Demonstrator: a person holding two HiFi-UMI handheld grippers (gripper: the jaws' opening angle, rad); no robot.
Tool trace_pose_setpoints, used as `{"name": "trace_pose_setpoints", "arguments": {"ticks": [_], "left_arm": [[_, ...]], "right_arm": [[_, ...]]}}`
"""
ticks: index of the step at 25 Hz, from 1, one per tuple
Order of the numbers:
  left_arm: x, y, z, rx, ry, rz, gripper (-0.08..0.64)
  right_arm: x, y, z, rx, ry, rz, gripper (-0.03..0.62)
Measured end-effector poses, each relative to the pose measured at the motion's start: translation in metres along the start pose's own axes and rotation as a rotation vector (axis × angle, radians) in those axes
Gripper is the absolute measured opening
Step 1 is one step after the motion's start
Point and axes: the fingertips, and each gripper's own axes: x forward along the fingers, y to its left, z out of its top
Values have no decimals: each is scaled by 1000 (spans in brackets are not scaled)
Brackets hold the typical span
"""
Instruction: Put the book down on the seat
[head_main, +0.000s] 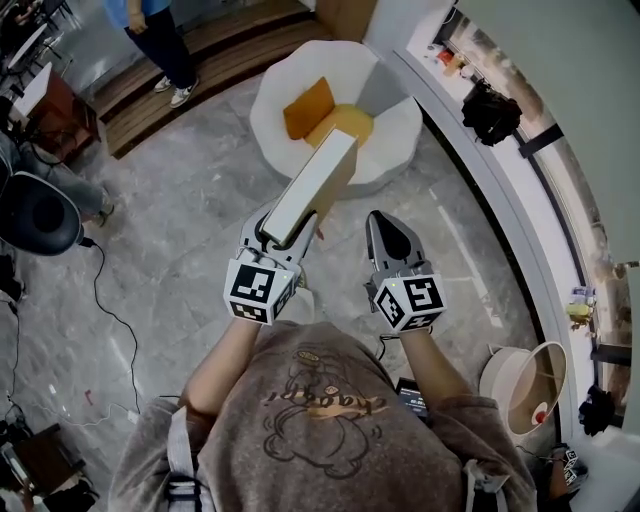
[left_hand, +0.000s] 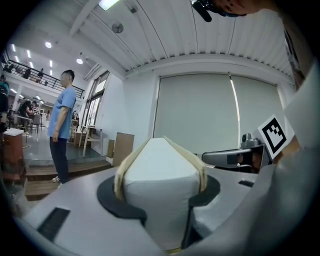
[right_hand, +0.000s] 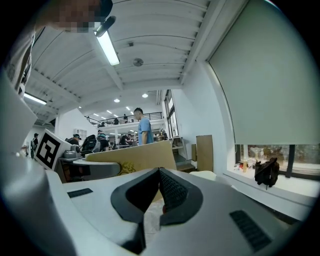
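Note:
My left gripper (head_main: 288, 238) is shut on a thick book (head_main: 316, 178) with a tan cover and white page edges. It holds the book by one end, and the other end points at the seat. The seat is a white round armchair (head_main: 272, 88) on the floor ahead, with an orange cushion (head_main: 307, 106) and a yellow cushion (head_main: 352, 121) in it. The book's far end hangs over the chair's near edge. In the left gripper view the book (left_hand: 160, 180) fills the gap between the jaws. My right gripper (head_main: 386, 224) hovers beside it, shut and empty; its pads (right_hand: 167, 187) meet.
A person in a blue shirt (head_main: 158, 40) stands on a wooden step at the back left. A black chair (head_main: 36, 214) and a floor cable (head_main: 108, 310) lie to the left. A curved window ledge (head_main: 500, 190) with a black bag (head_main: 491, 112) runs along the right.

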Motion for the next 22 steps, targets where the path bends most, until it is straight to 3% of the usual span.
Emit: {"name": "trace_pose_setpoints", "arguments": {"ticks": [12, 22], "left_arm": [[77, 73, 21, 12, 16, -55, 213], [117, 109, 29, 8, 23, -78, 213]], "right_arm": [[104, -27, 16, 22, 12, -25, 17], [145, -50, 27, 29, 19, -63, 17]]}}
